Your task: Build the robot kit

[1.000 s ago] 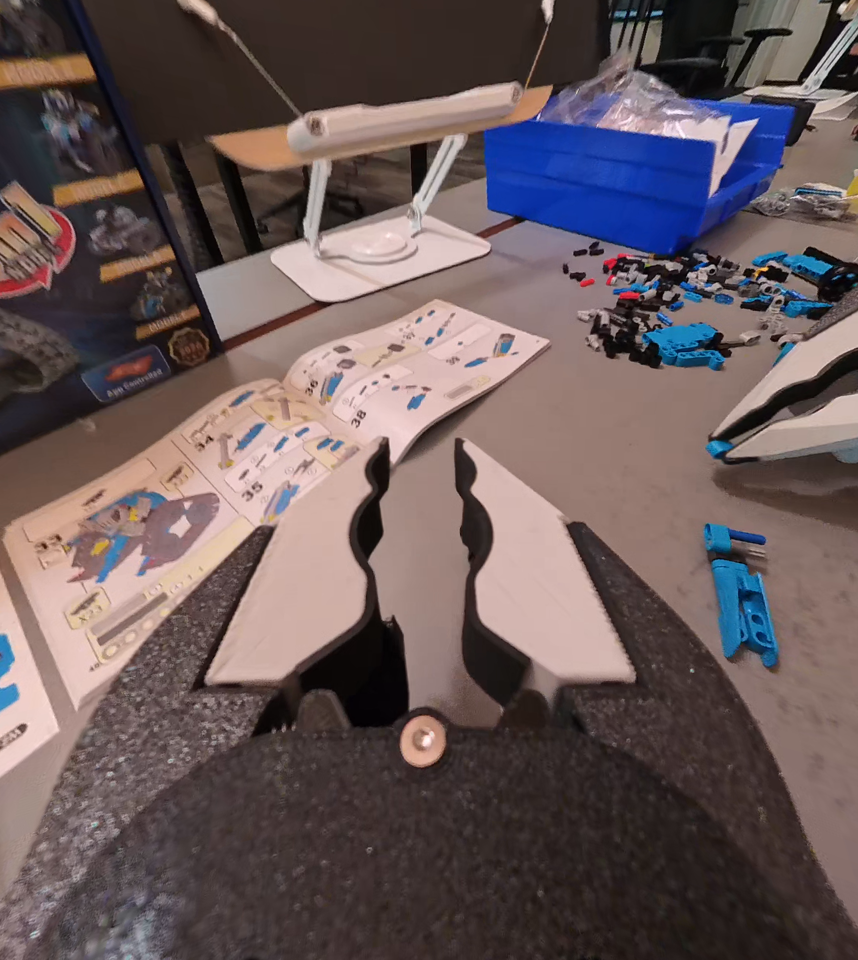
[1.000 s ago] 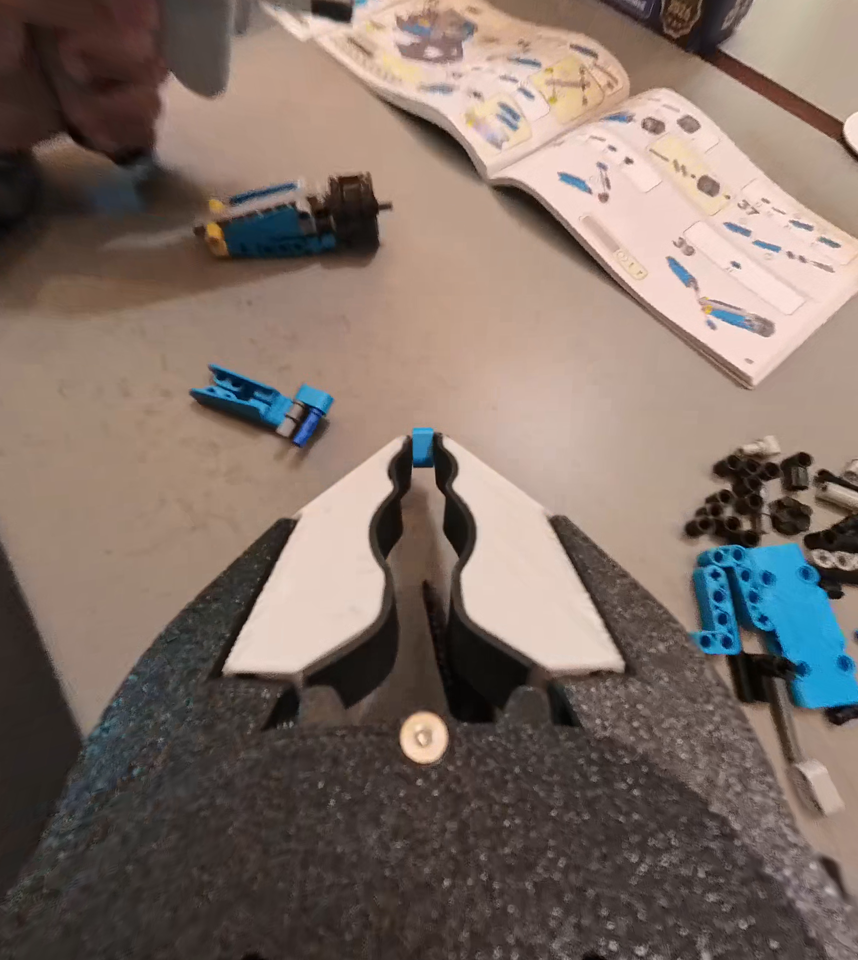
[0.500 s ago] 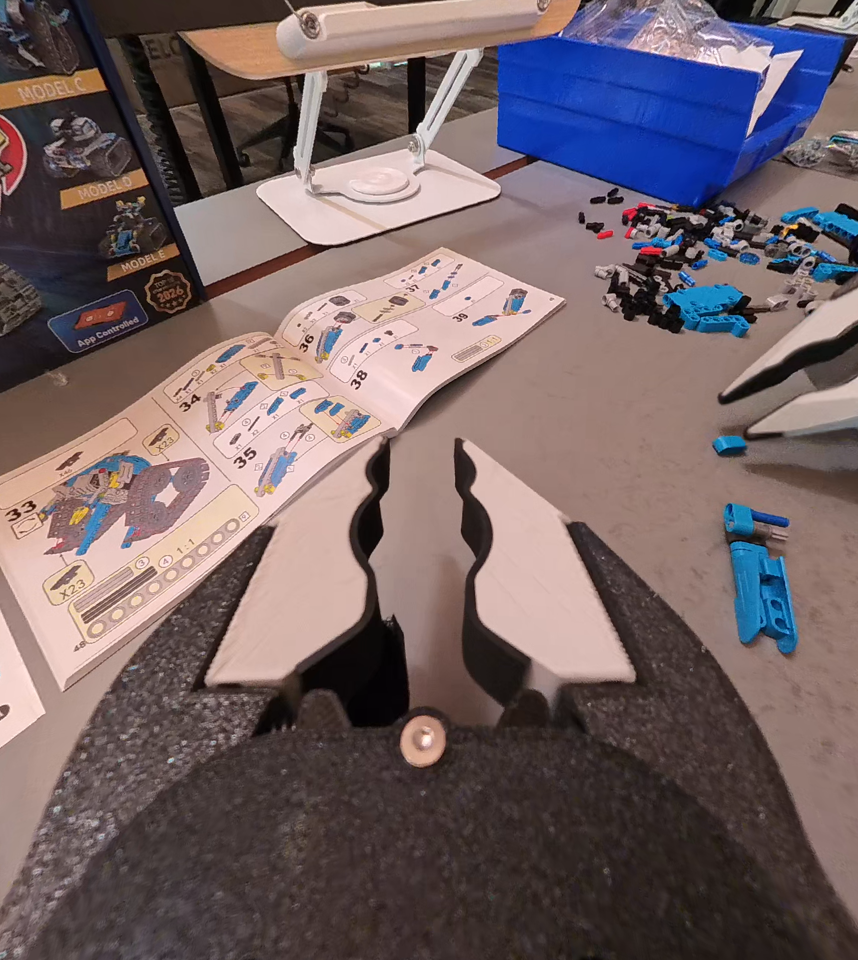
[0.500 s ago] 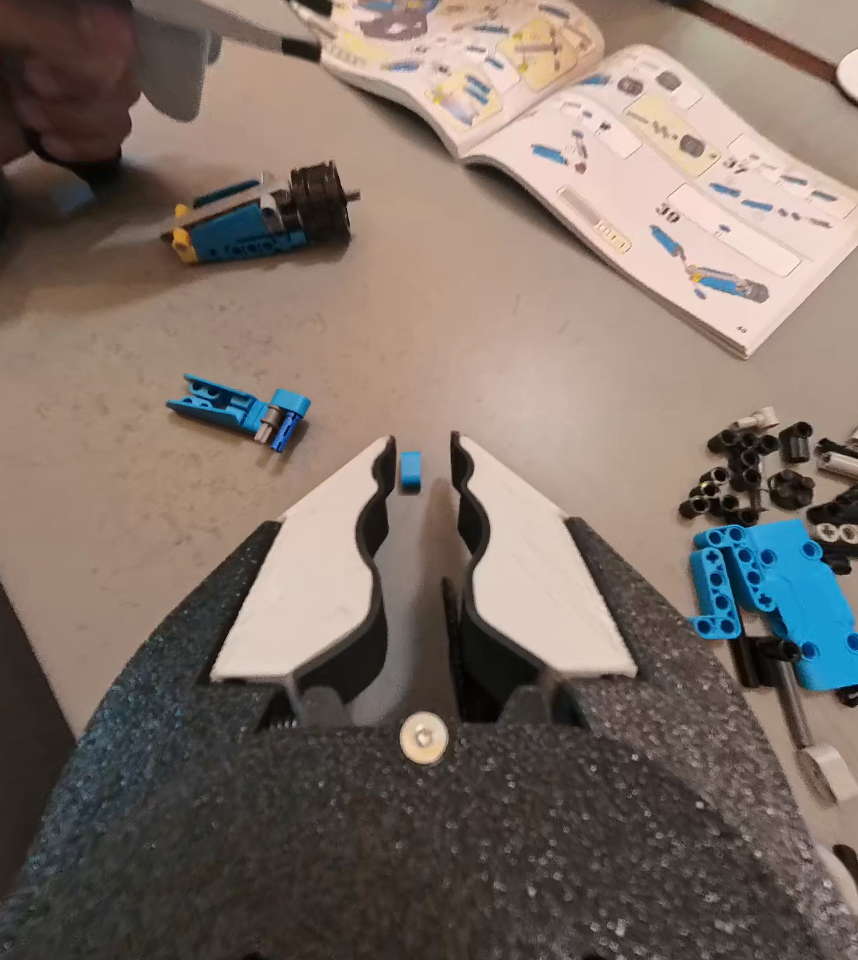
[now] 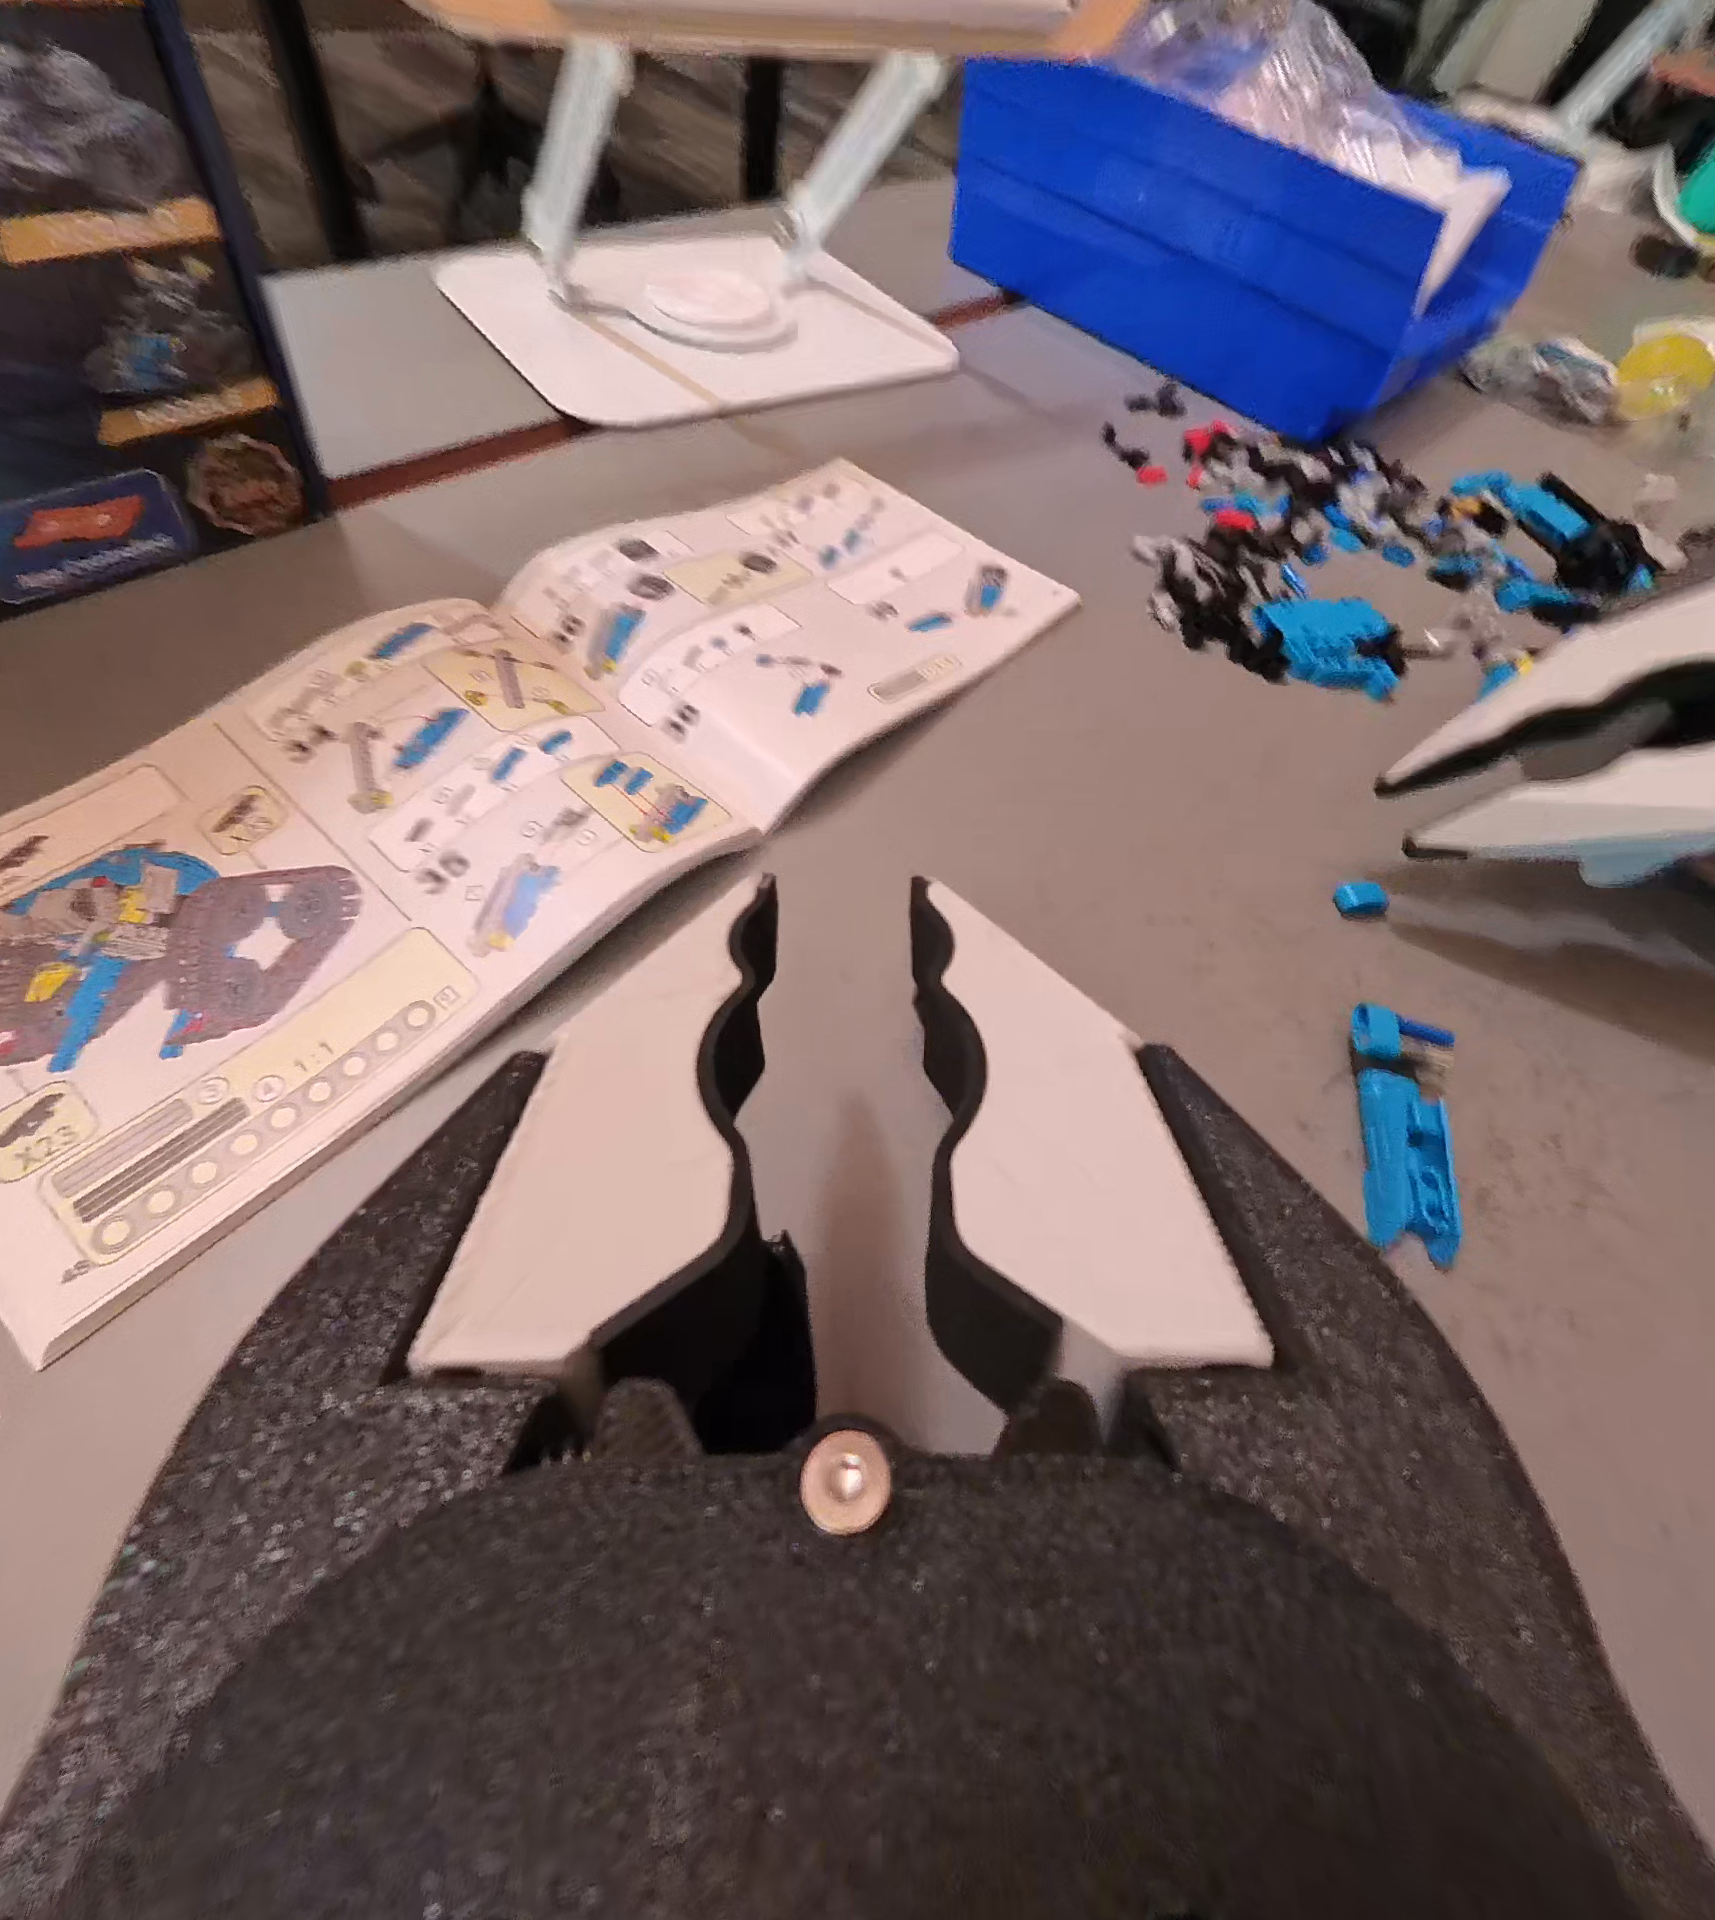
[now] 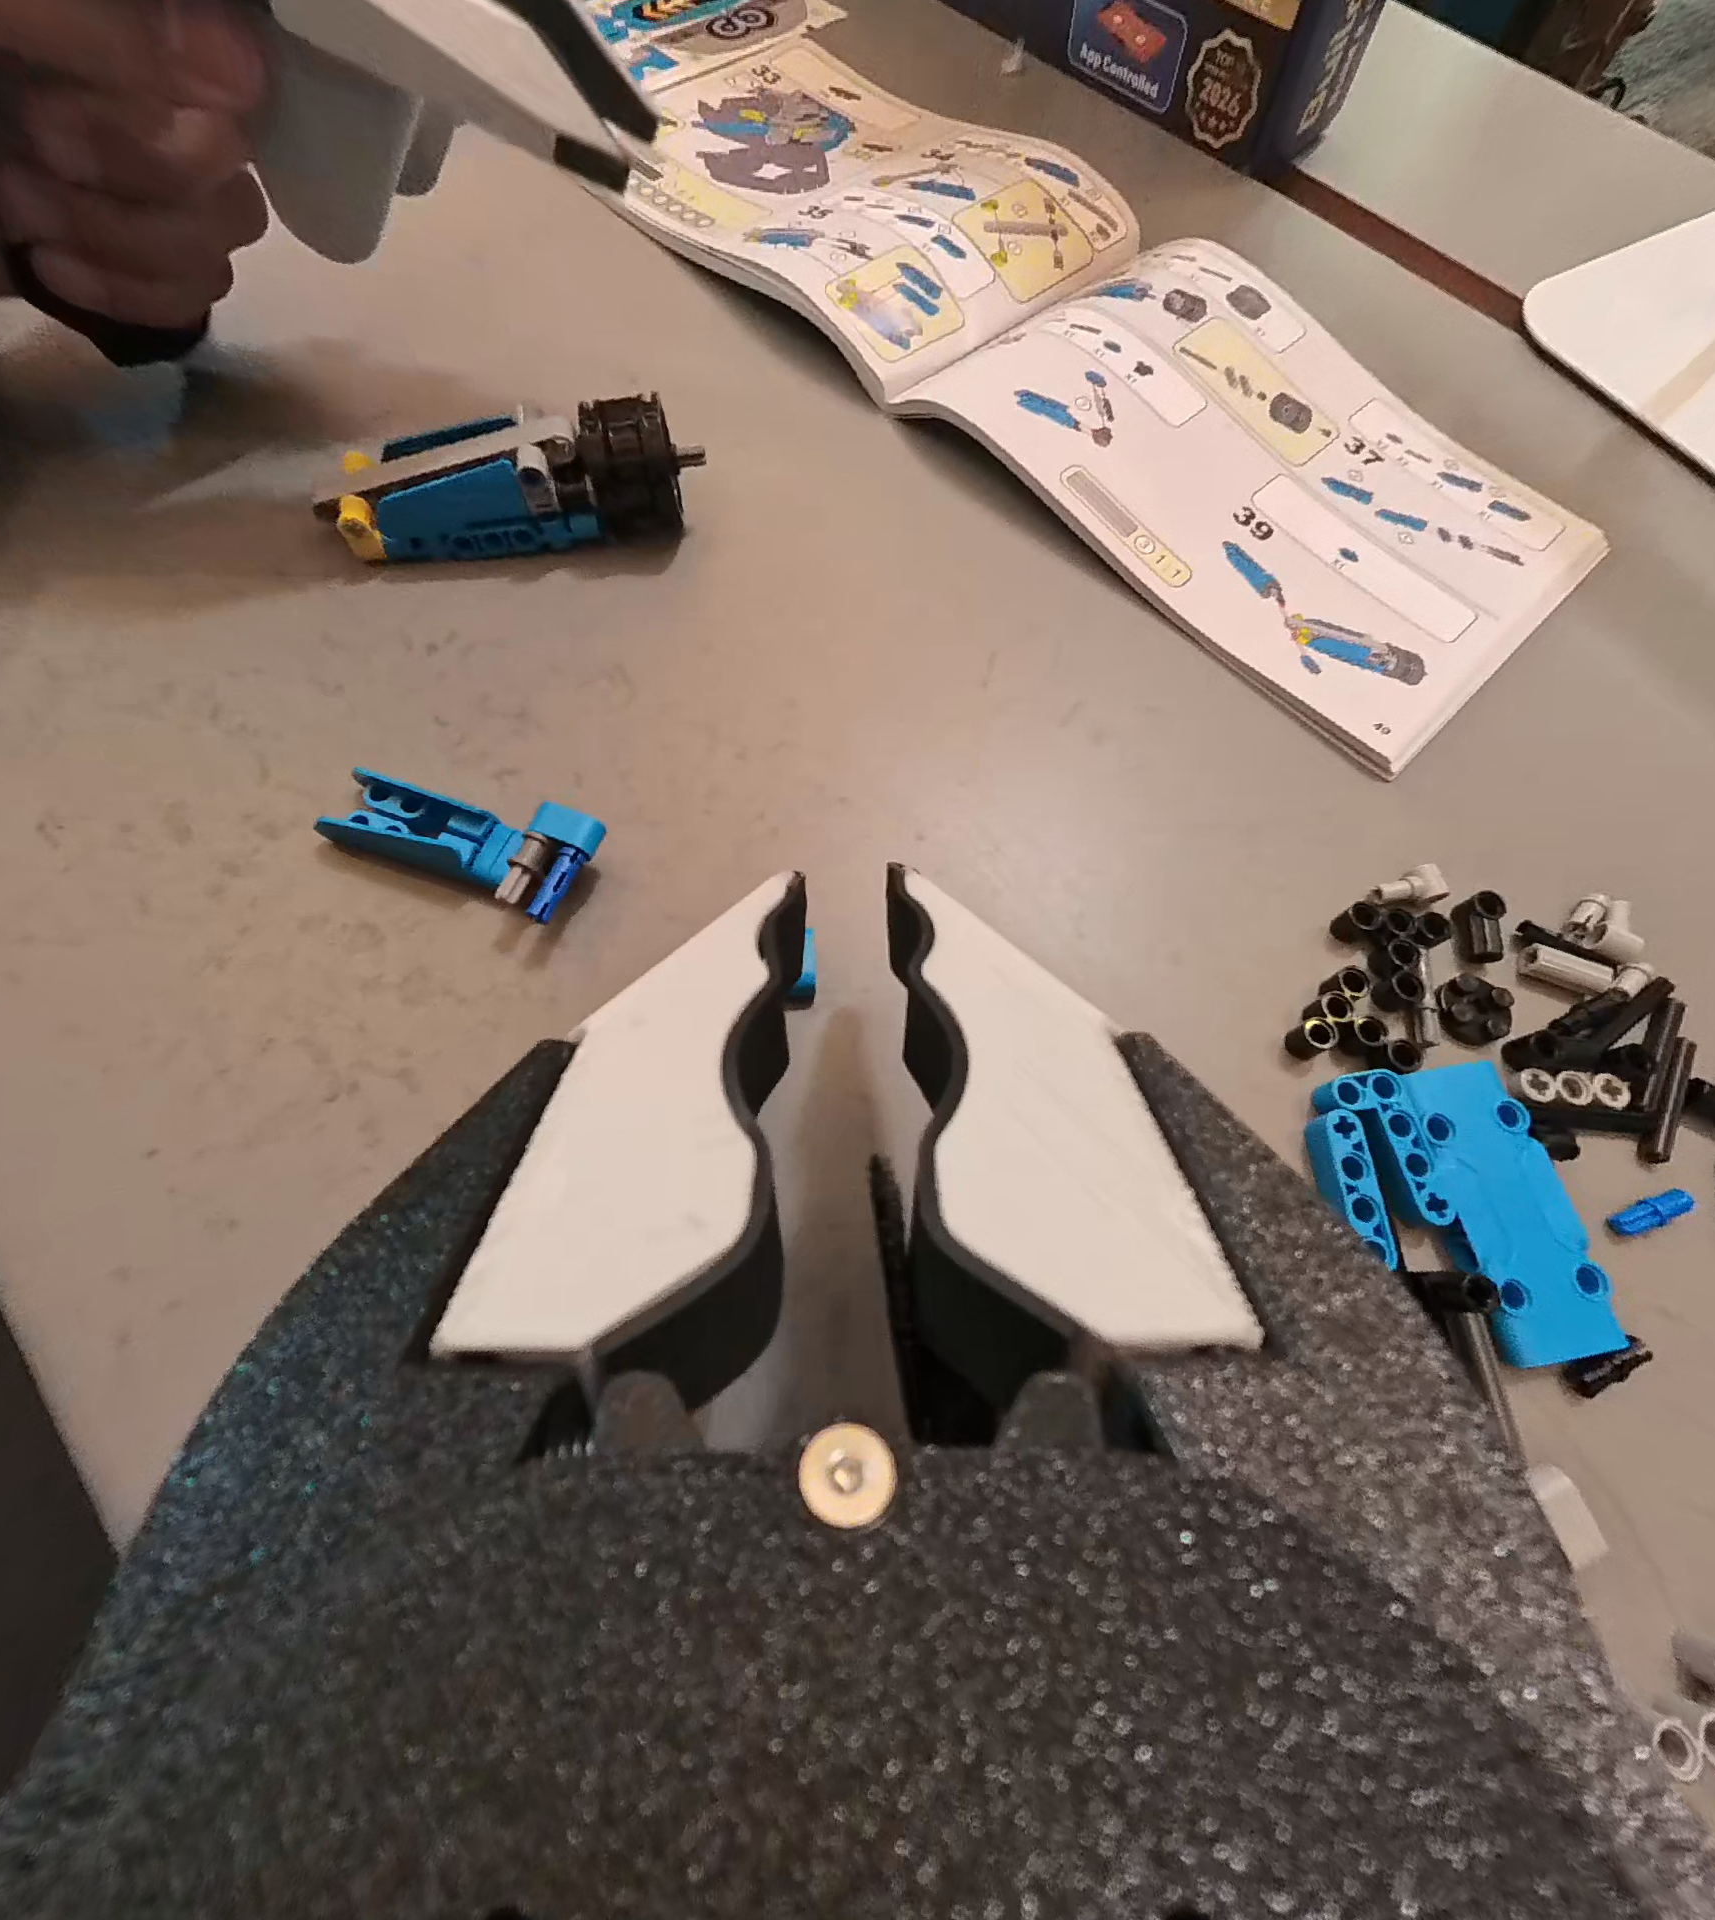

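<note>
My right gripper [image 6: 845, 883] is open and empty just above the grey table [image 6: 832, 675]. A small blue piece [image 6: 803, 966] lies on the table between its fingers, partly hidden by the left finger; it also shows in the left wrist view [image 5: 1359, 899]. A small blue sub-assembly [image 6: 463, 836] lies to the left of the tips. A larger blue assembly with a black wheel [image 6: 510, 488] lies farther off. My left gripper [image 5: 840, 904] is open and empty over bare table beside the open instruction booklet [image 5: 479, 831]. The right gripper [image 5: 1398, 816] shows at its right.
A pile of black, grey and blue parts [image 6: 1455, 997] with a blue panel piece [image 6: 1455, 1195] lies right of the right gripper. A blue bin [image 5: 1227, 239], a white lamp base [image 5: 697, 322] and a dark printed box [image 5: 53, 312] stand at the back. A hand [image 6: 74, 177] holds the left gripper. Spacing between my two grippers at the tips: around 20 cm.
My right gripper opened and let go of the small blue piece, which now lies on the table. The left gripper stayed open and shifted a little.
</note>
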Motion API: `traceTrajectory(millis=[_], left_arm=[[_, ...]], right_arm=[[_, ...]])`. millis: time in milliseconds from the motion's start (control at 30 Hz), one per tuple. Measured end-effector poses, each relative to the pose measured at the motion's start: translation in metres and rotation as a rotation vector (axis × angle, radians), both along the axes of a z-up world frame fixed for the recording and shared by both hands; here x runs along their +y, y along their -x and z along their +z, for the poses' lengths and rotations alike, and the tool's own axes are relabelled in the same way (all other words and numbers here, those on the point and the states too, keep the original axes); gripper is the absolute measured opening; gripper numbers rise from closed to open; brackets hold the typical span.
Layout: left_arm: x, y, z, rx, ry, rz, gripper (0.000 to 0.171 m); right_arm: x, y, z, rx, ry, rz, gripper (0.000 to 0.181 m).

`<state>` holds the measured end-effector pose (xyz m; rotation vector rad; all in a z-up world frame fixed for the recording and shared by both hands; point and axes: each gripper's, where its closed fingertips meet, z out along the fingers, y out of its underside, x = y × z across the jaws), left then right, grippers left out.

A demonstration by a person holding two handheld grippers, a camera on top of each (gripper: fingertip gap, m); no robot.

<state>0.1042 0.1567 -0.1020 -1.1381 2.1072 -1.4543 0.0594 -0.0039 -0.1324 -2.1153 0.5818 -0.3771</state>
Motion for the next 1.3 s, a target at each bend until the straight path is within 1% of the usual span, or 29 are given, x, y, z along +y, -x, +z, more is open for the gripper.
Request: traceTrajectory(millis=[67, 133, 167, 200, 233, 267, 300, 367, 433, 533, 633, 667, 700, 767, 800, 833, 900, 933, 1033, 1100, 1167, 1233, 1300], left_arm=[[-0.008, 0.012, -0.008, 0.113, 0.005, -0.092, 0.033], [-0.012, 0.022, 0.004, 0.144, 0.093, -0.159, 0.037], [-0.015, 0.030, 0.004, 0.179, 0.083, -0.211, 0.038], [-0.017, 0.042, -0.006, 0.235, 0.017, -0.275, 0.044], [-0.015, 0.050, -0.017, 0.269, -0.071, -0.304, 0.049], [-0.012, 0.051, -0.022, 0.259, -0.132, -0.290, 0.051], [-0.013, 0.054, -0.023, 0.243, -0.162, -0.291, 0.051], [-0.020, 0.064, -0.026, 0.271, -0.181, -0.330, 0.052], [-0.022, 0.066, -0.035, 0.281, -0.228, -0.324, 0.050], [-0.020, 0.066, -0.056, 0.270, -0.370, -0.308, 0.040], [-0.024, 0.068, -0.058, 0.192, -0.470, -0.333, 0.032], [-0.026, 0.066, -0.056, 0.141, -0.500, -0.337, 0.031], [-0.030, 0.063, -0.053, 0.049, -0.542, -0.346, 0.029], [-0.040, 0.059, -0.043, -0.180, -0.667, -0.368, 0.026], [-0.042, 0.053, -0.037, -0.286, -0.733, -0.326, 0.025], [-0.045, 0.050, -0.029, -0.390, -0.789, -0.295, 0.025], [-0.057, 0.053, -0.020, -0.600, -0.894, -0.323, 0.024], [-0.059, 0.053, -0.012, -0.704, -0.943, -0.295, 0.025], [-0.067, 0.059, 0.018, -1.006, -1.040, -0.243, 0.025], [-0.071, 0.066, 0.033, -1.136, -1.059, -0.209, 0.024], [-0.075, 0.073, 0.043, -1.232, -1.070, -0.188, 0.025], [-0.082, 0.083, 0.047, -1.321, -1.086, -0.200, 0.024], [-0.089, 0.093, 0.049, -1.398, -1.102, -0.215, 0.023]], right_arm=[[0.000, 0.000, 0.002, -0.010, -0.007, 0.004, 0.015], [0.001, 0.001, 0.003, -0.018, -0.012, 0.010, 0.014], [0.001, 0.001, 0.003, -0.020, -0.009, 0.012, 0.014], [0.001, 0.001, 0.003, -0.021, -0.006, 0.012, 0.014], [0.001, 0.001, 0.003, -0.024, -0.004, 0.013, 0.014], [0.001, 0.001, 0.003, -0.027, -0.004, 0.015, 0.014], [0.002, 0.001, 0.004, -0.031, -0.006, 0.016, 0.014], [0.002, 0.001, 0.004, -0.032, -0.005, 0.020, 0.014], [0.002, 0.001, 0.002, -0.028, -0.002, 0.020, 0.014], [0.002, 0.001, 0.003, -0.024, -0.010, 0.019, 0.014], [0.004, 0.002, 0.005, -0.019, -0.031, 0.029, 0.014], [0.006, 0.004, 0.007, -0.010, -0.051, 0.037, 0.015], [0.008, 0.004, 0.010, 0.000, -0.077, 0.034, 0.016], [0.012, 0.005, 0.017, 0.049, -0.149, 0.035, 0.022], [0.017, 0.009, 0.020, 0.105, -0.206, 0.056, 0.027], [0.023, 0.015, 0.023, 0.182, -0.268, 0.084, 0.035], [0.031, 0.025, 0.022, 0.343, -0.339, 0.128, 0.052], [0.033, 0.028, 0.022, 0.391, -0.357, 0.142, 0.057], [0.037, 0.027, 0.032, 0.474, -0.455, 0.150, 0.061], [0.042, 0.034, 0.044, 0.602, -0.560, 0.202, 0.065], [0.047, 0.043, 0.051, 0.745, -0.641, 0.252, 0.073], [0.050, 0.052, 0.061, 0.850, -0.714, 0.309, 0.073], [0.051, 0.060, 0.073, 0.916, -0.775, 0.369, 0.068]])
